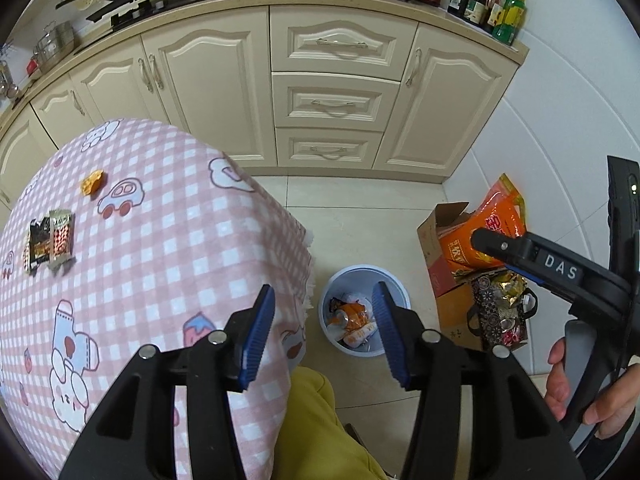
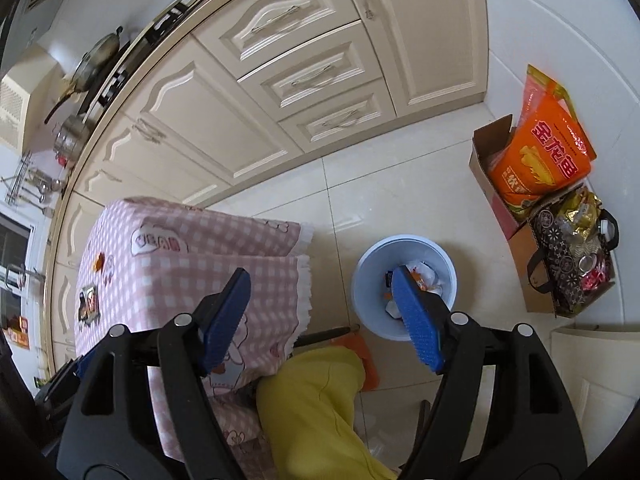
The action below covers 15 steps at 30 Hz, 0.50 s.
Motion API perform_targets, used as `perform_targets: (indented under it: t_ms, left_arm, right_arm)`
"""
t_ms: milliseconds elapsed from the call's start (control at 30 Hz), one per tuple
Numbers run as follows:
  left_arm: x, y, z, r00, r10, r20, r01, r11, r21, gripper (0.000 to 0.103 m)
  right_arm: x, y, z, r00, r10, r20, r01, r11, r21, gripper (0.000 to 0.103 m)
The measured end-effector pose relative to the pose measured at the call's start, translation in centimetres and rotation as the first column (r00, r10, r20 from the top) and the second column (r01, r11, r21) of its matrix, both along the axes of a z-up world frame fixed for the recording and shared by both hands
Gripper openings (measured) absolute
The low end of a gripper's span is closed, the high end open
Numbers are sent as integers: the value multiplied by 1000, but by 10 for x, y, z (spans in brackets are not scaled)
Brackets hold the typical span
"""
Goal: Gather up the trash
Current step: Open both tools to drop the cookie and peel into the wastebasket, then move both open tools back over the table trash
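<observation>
Both our tools, left tool (image 1: pixel 324 336) and right tool (image 2: pixel 320 316), are open and empty above the bin (image 1: pixel 362 276). Next we go back for the wrappers (image 1: pixel 50 240) on the tabletop (image 1: pixel 160 240).

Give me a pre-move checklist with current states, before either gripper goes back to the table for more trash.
1. Left gripper empty, jaws apart: ok.
2. Right gripper empty, jaws apart: ok.
3. Bin upright on the floor beside the table, with trash already inside: ok.
4. Trash left on the table: not ok; a dark snack wrapper and a small orange scrap still lie there.
5. Nothing in the way of the wrapper on the cloth: ok.
6. Room left in the bin: cannot tell; the grippers hide part of it.
</observation>
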<state>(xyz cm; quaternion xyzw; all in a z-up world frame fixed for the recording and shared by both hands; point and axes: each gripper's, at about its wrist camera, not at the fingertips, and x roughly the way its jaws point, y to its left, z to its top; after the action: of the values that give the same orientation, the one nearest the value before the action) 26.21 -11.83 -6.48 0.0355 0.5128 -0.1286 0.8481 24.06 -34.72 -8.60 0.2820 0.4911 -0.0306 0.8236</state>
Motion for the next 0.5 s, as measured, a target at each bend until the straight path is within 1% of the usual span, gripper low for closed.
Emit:
perform_targets:
  t_ms: [133, 267, 367, 433, 500]
  left_arm:
    - [-5, 10, 4, 1000, 12, 5, -12, 1000, -13, 51]
    - [-10, 26, 12, 999, 39, 20, -39, 999, -30, 55]
    - [-12, 44, 18, 997, 74, 32, -73, 997, -35, 58]
    - [-15, 63, 22, 993, 108, 43, -106, 993, -45, 62]
    - [-17, 81, 27, 989, 141, 50, -138, 989, -56, 63]
  right_arm:
    - [-2, 18, 9, 999, 39, 5, -39, 999, -17, 73]
    - [-2, 37, 21, 997, 75, 22, -74, 997, -24, 73]
    - [-1, 55, 29, 993, 110, 30, -109, 993, -34, 73]
    - [1, 69, 34, 990, 136, 36, -135, 990, -37, 73]
    - [4, 86, 39, 985, 169, 39, -167, 985, -45, 73]
